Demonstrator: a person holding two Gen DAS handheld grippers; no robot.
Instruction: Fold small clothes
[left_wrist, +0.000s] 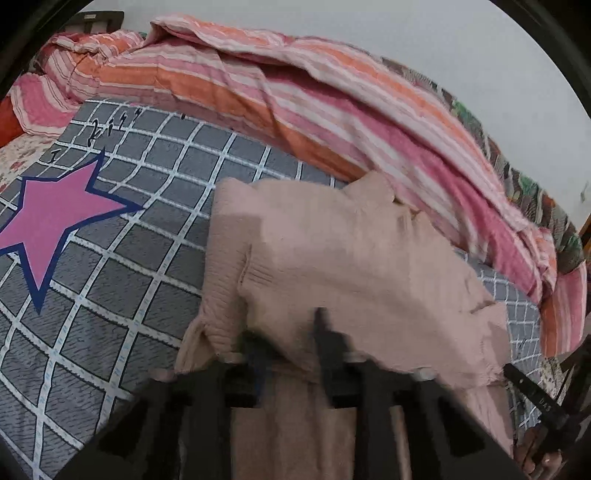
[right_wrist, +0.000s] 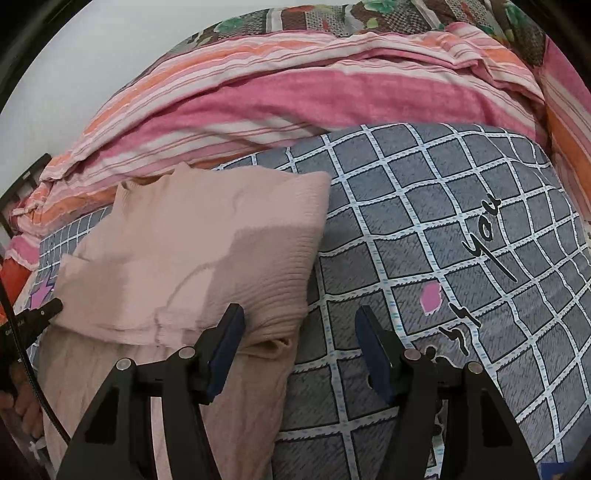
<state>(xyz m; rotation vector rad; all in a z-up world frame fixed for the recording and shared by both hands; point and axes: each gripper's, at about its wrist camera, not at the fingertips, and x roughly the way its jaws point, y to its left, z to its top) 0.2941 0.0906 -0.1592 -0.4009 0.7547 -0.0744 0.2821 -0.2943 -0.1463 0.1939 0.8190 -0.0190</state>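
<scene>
Left wrist view: the pink knit garment (left_wrist: 343, 266) lies on the grey checked bedspread (left_wrist: 122, 280), just in front of the striped quilt (left_wrist: 303, 122) heaped along the far side. The left gripper (left_wrist: 291, 343) is blurred and partly covered by cloth; its fingers appear drawn close together with a fold of the garment's near edge between them, though the blur prevents confirming a firm grip. A folded panel already lies doubled over the body of the garment, and a longer portion hangs toward the camera. A pink star print (left_wrist: 55, 218) marks the bedspread to the left, well apart. Right wrist view: the right gripper (right_wrist: 299, 347) stands wide open and holds nothing; its left finger (right_wrist: 225, 343) rests at the garment's ribbed hem, the other over bare bedspread. The tip of the left gripper shows at the garment's far left edge. Assessment: a fold is in progress, with one side taken up and the other not yet seized. The next move likely calls for the right gripper to close on the ribbed hem so both edges travel level.
</scene>
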